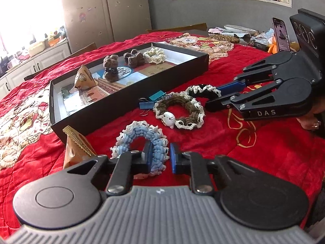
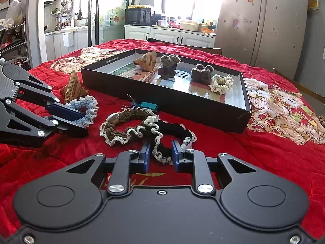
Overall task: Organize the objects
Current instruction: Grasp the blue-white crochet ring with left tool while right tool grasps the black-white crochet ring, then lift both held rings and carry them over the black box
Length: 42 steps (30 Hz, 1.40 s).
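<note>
Both tongs are down on the red quilt point(image 1: 254, 152) and both have bitten. The left gripper point(image 1: 161, 156) has its blue pads nipped onto the near loop of the blue scrunchie point(image 1: 140, 140), the rest of the ring fanning out just ahead of the tips. The right gripper point(image 2: 160, 152) is pinched on the white-edged frill of the black scrunchie point(image 2: 174, 131), right between its fingers.

To lift well, I'd say go straight up and slowly. The black one's far end lies tangled against the brown scrunchie point(image 2: 126, 120) just beyond the right tips, so a quick tug could drag the brown ring along with its little white charm point(image 1: 169, 119). Raise until it peels free, then carry. The blue one looks clear of its neighbours, but the grip is only on the soft edge, so a shake might lose it.

Just past the brown ring sit the teal binder clips point(image 2: 147, 106), loose and easy to snag. Left of the left tips stands a tan snack packet point(image 1: 76, 148). Beyond all this lies the black tray point(image 2: 235, 126), the likely destination: inside are another packet, two brown crocheted bears point(image 2: 167, 67) and a cream scrunchie point(image 2: 221, 83). There is open floor in its near half.

Farther out, the quilt shows printed patches, then a steel fridge point(image 2: 262, 20), white kitchen cabinets, a microwave and a glaring window.
</note>
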Motion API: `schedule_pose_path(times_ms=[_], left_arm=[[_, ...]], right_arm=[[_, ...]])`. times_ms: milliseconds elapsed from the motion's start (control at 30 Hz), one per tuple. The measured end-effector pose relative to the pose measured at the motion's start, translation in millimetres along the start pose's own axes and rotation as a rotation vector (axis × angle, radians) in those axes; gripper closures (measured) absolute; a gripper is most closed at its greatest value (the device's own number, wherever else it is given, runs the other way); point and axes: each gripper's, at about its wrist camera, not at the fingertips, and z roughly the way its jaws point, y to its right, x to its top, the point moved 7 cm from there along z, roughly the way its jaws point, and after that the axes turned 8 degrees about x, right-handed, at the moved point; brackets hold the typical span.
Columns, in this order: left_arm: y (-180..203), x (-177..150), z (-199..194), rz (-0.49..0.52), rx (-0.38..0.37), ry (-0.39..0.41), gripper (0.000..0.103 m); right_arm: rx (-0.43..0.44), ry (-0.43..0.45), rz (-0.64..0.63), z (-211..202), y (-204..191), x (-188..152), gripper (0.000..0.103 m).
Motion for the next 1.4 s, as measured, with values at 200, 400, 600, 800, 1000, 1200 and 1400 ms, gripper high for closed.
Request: schedule_pose_path(times_ms=[200,400,600,800,1000,1200,1400], left_arm=[[-2,2,-2,-0.018,0.009,0.009,0.089],[-4,4,-5,-0.028,0.024,0.018,0.089],[-13,11,-16,-0.063,0.032,0.047,0.089],[-18,18,-26,-0.088,0.03,0.077,0.089],[-19,23,-33,-0.099,0.023,0.094,0.089],[-21,30,-40,-0.107,0.022,0.118,0.089],[-26,38,-48,-0.118,0.028,0.146,0.089]], right_arm=[[-0.004,0.014,0.029,-4,4,-1,0.089],[0.006,0.019,0.048,-7,6,-1,0.092],[0.008,0.03,0.066,-12,7,2,0.093],[0.004,0.052,0.067,-20,7,7,0.093],[0.013,0.076,0.064,-30,5,14,0.093],[0.023,0.106,0.07,-43,2,25,0.093],[0.025,0.136,0.086,-53,4,35,0.093]])
